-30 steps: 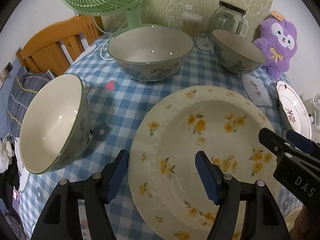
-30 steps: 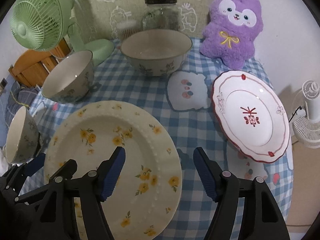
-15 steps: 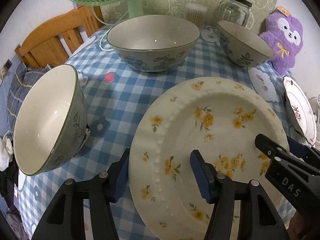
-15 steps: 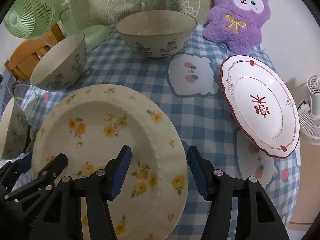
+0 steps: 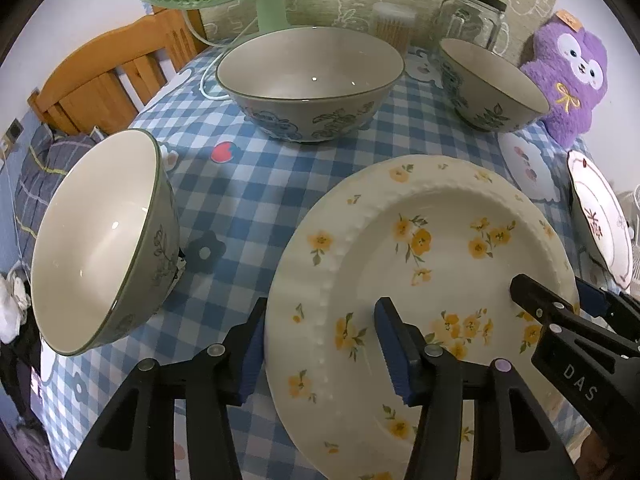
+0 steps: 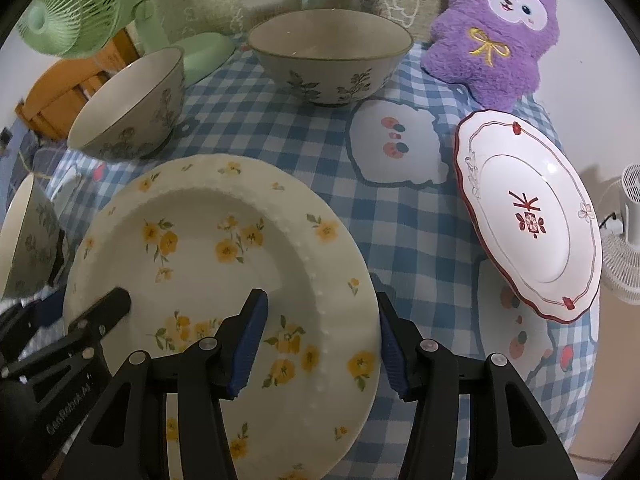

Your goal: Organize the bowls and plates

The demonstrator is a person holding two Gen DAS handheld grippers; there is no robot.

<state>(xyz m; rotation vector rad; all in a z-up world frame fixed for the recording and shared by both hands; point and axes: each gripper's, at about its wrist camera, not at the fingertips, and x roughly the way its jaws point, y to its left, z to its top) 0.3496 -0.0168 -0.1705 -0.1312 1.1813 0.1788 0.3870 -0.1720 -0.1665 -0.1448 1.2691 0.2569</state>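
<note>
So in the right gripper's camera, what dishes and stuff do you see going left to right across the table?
Bowl at the left edge → tilted bowl → yellow-flower plate → big bowl at the back → red-rimmed plate.

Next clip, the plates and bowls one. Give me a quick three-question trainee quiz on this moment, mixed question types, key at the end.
1. True or false: the red-rimmed plate is stacked on the yellow-flowered plate.
2. How many bowls stand on the checked tablecloth in the left wrist view?
A. two
B. three
C. four
3. Fill in: the left gripper and the right gripper each straddle the ______ of the yellow-flowered plate.

Key:
1. False; it lies apart, near the purple plush toy.
2. B
3. rim; the jaws have just been closing, pads not yet pressing.
</note>
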